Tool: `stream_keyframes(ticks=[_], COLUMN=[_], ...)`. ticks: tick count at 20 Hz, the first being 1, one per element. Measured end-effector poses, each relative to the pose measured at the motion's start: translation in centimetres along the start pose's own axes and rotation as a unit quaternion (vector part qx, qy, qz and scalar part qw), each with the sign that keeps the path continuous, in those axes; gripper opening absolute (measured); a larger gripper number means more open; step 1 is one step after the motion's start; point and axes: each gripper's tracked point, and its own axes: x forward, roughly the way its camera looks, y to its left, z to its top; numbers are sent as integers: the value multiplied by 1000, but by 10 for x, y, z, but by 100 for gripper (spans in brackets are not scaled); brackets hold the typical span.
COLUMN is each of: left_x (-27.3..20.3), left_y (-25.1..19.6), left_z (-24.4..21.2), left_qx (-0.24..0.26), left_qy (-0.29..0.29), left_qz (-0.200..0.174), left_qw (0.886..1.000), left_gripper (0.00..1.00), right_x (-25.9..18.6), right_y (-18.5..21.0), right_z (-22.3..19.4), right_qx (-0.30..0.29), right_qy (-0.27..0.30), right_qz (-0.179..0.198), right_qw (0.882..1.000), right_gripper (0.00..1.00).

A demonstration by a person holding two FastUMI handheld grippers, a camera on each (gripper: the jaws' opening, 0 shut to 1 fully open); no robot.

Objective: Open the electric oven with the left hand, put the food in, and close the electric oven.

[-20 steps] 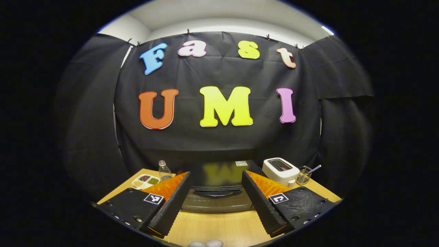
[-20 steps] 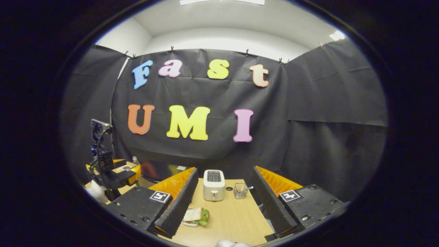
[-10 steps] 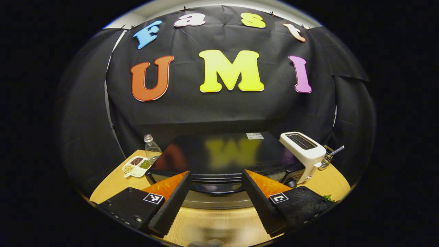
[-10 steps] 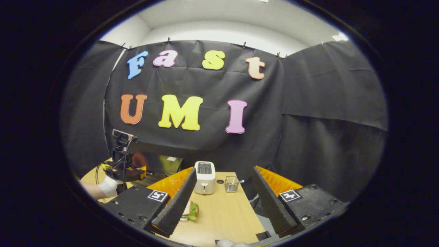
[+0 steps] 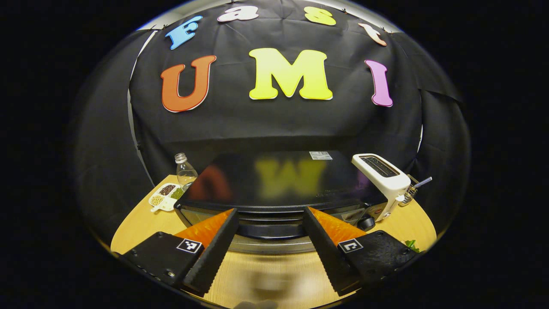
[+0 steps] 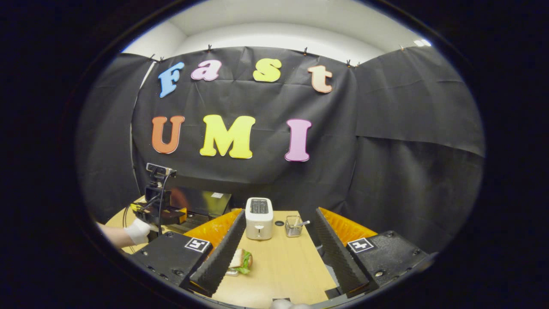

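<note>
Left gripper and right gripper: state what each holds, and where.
Nothing is held. The left gripper is open before the oven's handle; the right gripper is open over the table.

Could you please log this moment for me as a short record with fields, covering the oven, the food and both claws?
oven: black glossy-topped electric oven on the wooden table, door shut
oven handle: dark bar between the left claw's fingers, not gripped
left claw: open, at the oven front
right claw: open, above the table
food: sandwich with green lettuce on the table beside the right claw's left finger
neighbours: white two-slot toaster; wire mesh cup
</note>
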Motion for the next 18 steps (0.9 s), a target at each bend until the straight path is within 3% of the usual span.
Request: stream_keyframes(ticks=[3, 4, 5, 6, 8, 14, 15, 18], left_x=[-10, -15, -19, -24, -33, -61, -67, -73], left_y=[0, -1, -1, -1, -2, -3, -4, -5], left_z=[-7, -11, -14, -17, -26, -67, -69, -96], left_qx=[3, 2, 2, 3, 4, -2, 0, 0], left_qy=[6, 6, 7, 9, 11, 45, 36, 61], left_qz=[-2, -3, -3, -4, -4, -7, -9, -14], left_qw=[1000, 1000, 1000, 1000, 1000, 999, 999, 998], left_gripper=[100, 100, 99, 99, 100, 99, 99, 99], right_x=[-5, -8, -10, -13, -18, -33, -34, -40], right_y=[-3, -3, -3, -3, -2, -1, 0, 3], right_z=[-4, -5, -7, -9, -12, -16, -18, -19], right_qx=[-1, -2, -3, -4, -3, -11, -10, -8], right_qy=[-1, -1, 1, 3, 6, 5, 8, 8], right_qz=[-2, -3, -4, -4, -1, 0, 2, 6], right_qw=[1000, 1000, 1000, 1000, 1000, 1000, 1000, 1000], right_gripper=[100, 94, 100, 94, 100, 100, 94, 100])
